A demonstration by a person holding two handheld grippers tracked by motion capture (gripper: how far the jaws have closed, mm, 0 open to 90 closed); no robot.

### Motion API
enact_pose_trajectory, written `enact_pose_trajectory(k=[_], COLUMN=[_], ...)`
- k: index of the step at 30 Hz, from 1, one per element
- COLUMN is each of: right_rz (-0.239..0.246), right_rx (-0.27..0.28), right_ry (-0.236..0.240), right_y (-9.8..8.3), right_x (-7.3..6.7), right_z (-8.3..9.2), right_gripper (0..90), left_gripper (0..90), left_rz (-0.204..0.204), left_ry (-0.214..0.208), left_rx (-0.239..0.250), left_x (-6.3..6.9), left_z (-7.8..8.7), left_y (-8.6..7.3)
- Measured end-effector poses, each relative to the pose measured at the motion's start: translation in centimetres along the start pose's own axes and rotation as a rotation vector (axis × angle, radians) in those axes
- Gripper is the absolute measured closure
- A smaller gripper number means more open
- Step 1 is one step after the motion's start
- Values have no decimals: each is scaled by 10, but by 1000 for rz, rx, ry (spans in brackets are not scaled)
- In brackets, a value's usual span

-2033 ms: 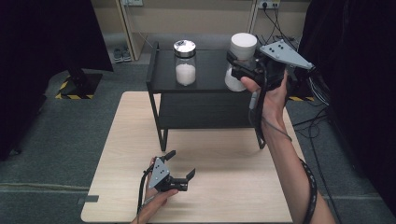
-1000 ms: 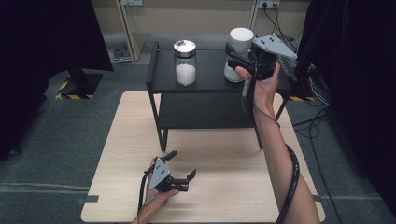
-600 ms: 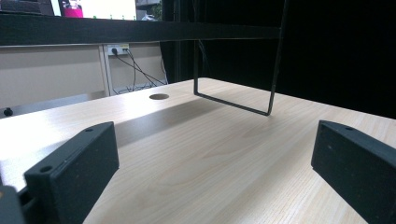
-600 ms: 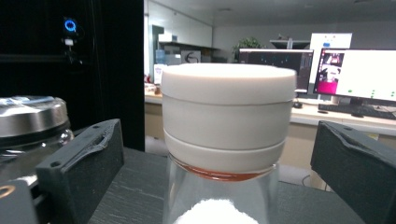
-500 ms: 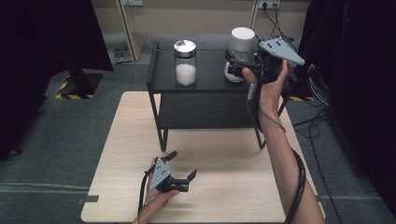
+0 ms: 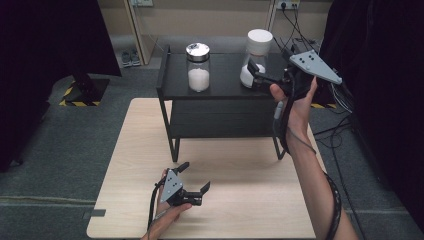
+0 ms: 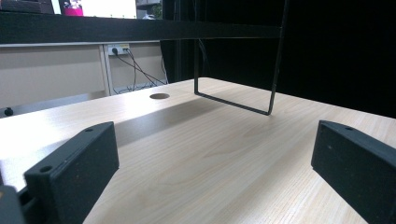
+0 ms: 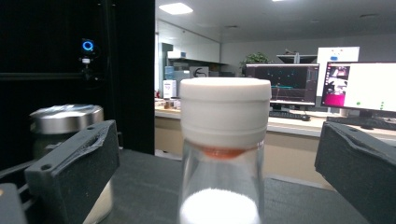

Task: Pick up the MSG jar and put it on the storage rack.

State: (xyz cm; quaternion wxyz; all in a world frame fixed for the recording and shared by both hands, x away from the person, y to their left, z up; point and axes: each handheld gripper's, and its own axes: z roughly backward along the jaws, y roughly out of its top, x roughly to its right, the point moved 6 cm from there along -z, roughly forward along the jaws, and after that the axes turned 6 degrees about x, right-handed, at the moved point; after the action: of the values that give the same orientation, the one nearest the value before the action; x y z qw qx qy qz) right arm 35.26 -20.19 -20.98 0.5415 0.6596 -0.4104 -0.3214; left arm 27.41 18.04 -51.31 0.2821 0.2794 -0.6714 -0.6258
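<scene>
Your right tool (image 6: 251, 74): released, jaws just opened, white-lid jar (image 6: 256, 55) between, untouched, on shelf (image 6: 225, 87). Your left tool (image 6: 192, 177): released, on table (image 6: 250, 185).

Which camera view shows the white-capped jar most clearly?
The right gripper view: the white-capped jar stands close and centred between open jaws. The high view shows it small on the black shelf.

The right arm stretches forward and up, forearm long in the high view, hand wrapped around the right gripper (image 6: 252, 75) — its jaws have just been opening and now stand wide apart, pointing leftward. The left hand (image 6: 167, 207) lies low near the bottom edge, holding the left gripper (image 6: 195, 177) level — jaws spread wide, nothing between them.
</scene>
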Motion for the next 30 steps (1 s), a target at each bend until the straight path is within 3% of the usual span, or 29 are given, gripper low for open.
enact_pose_trajectory(k=[14,21,30], right_rz=[-22,11,-4], right_rx=[26,28,10], right_ry=[76,108,155], right_y=[-27,-40,-68], right_x=[-1,-8,-9], right_z=[43,59,79], right_gripper=[2,2,2], left_gripper=[1,1,1], left_rz=[4,3,5], left_ry=[1,0,2], left_rx=[-6,-5,-3], left_x=[0,0,0], left_z=[0,0,0], left_y=[-1,-1,-1])
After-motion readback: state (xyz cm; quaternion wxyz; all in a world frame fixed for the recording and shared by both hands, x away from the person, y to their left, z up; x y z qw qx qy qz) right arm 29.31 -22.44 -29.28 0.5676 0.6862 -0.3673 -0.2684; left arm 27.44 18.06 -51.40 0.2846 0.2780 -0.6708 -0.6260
